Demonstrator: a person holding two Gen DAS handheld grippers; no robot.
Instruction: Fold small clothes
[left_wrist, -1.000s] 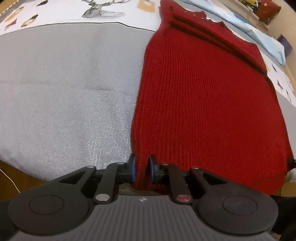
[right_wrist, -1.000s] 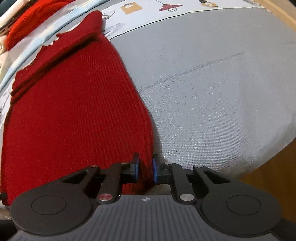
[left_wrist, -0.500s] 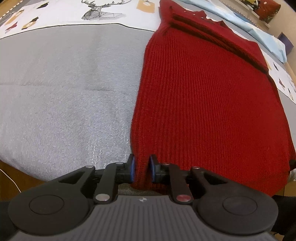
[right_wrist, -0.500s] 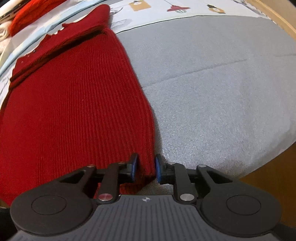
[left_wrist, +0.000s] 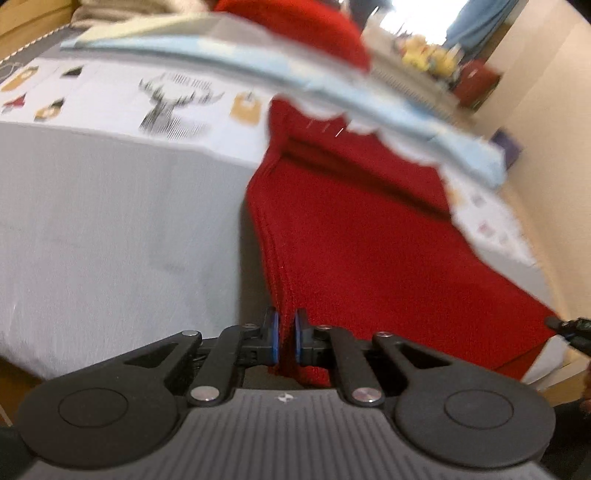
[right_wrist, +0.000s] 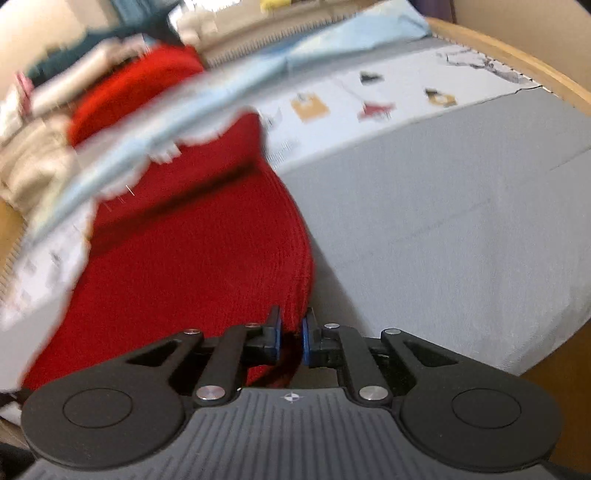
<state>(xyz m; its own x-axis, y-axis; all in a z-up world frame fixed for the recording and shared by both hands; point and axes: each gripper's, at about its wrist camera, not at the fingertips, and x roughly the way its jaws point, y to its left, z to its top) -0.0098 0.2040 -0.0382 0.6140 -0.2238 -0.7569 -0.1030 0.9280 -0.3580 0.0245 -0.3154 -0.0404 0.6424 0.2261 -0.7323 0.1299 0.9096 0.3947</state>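
Note:
A dark red knitted garment (left_wrist: 362, 236) lies lengthwise on the grey sheet (left_wrist: 110, 229); it also shows in the right wrist view (right_wrist: 192, 258). My left gripper (left_wrist: 285, 338) is shut on its near left hem corner. My right gripper (right_wrist: 291, 338) is shut on its near right hem corner. The near hem is lifted off the sheet and casts a shadow beside each edge. The right gripper's tip (left_wrist: 569, 326) peeks in at the far right of the left wrist view. Both views are blurred by motion.
A light blue folded cloth (left_wrist: 332, 85) and a second bright red garment (right_wrist: 129, 85) lie beyond the collar. A printed white sheet (left_wrist: 110, 99) borders the grey one. The wooden bed edge (right_wrist: 517, 59) curves at the right. Clutter stands at the back (left_wrist: 428, 59).
Both grippers have lifted the near hem and tilted up, so the views now reach the far clutter. The garment's near part has risen off the sheet. Both grips hold.

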